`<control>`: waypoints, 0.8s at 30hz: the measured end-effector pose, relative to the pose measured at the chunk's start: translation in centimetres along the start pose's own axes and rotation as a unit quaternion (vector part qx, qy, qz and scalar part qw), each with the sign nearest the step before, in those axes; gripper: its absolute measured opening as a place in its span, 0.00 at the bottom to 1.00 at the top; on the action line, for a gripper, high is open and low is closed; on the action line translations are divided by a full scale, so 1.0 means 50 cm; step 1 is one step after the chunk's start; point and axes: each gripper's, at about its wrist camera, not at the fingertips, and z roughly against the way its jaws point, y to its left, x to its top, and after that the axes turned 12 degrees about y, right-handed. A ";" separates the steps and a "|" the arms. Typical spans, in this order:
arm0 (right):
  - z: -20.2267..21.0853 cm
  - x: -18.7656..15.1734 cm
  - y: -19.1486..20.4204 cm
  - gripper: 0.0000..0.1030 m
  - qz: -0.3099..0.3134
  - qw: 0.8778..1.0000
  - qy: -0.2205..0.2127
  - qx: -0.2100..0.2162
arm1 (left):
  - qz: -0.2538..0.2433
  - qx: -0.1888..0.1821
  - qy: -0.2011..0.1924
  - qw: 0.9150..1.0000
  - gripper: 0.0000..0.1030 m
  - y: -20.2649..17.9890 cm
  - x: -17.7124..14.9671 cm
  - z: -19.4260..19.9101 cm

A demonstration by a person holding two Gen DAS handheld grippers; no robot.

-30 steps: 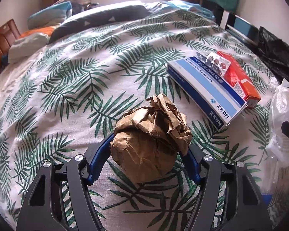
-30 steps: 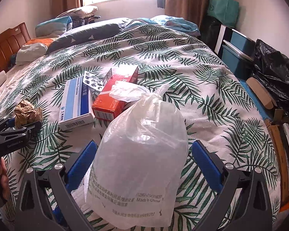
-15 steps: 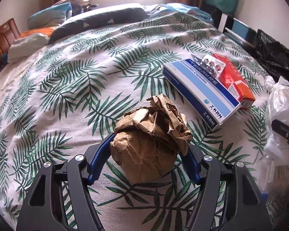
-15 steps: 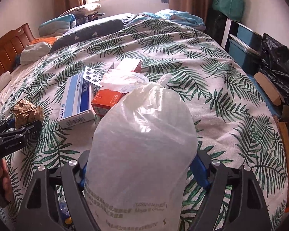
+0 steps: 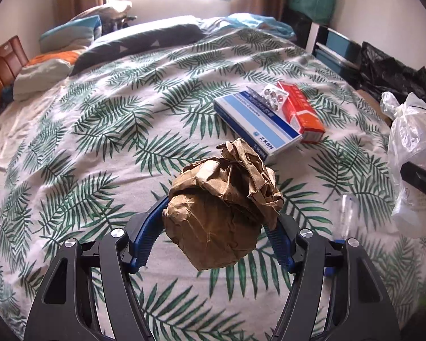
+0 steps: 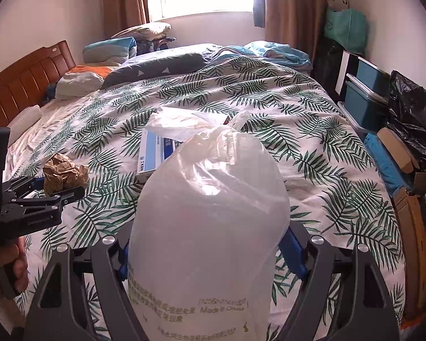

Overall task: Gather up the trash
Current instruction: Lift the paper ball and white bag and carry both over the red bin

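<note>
Brown crumpled paper wad (image 5: pixel 223 213) clenched in left gripper (image 5: pixel 215 227), lifted clear of leaf-print bedspread (image 5: pixel 99 130); translucent plastic bag (image 6: pixel 210 227) pinched in right gripper (image 6: pixel 207 244), likely for binning together; medicine boxes (image 5: pixel 258 122) left farther right.

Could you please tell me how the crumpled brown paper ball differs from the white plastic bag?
The brown paper ball is opaque, creased and compact; the white plastic bag is translucent, smooth and clearly bigger, with a knotted top and printed text. The left gripper grips the ball, the right gripper the bag. Both are held above the leaf-print bedspread.
</note>
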 end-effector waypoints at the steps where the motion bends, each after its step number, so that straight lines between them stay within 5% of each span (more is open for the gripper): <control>1: 0.015 -0.008 0.003 0.76 0.000 1.000 -0.001 0.002 | -0.001 0.000 -0.001 1.000 0.65 -0.004 -0.010 0.015; 24: 0.300 -0.288 0.094 0.76 0.034 0.998 -0.009 0.050 | -0.007 -0.003 0.007 1.000 0.65 -0.079 -0.347 0.295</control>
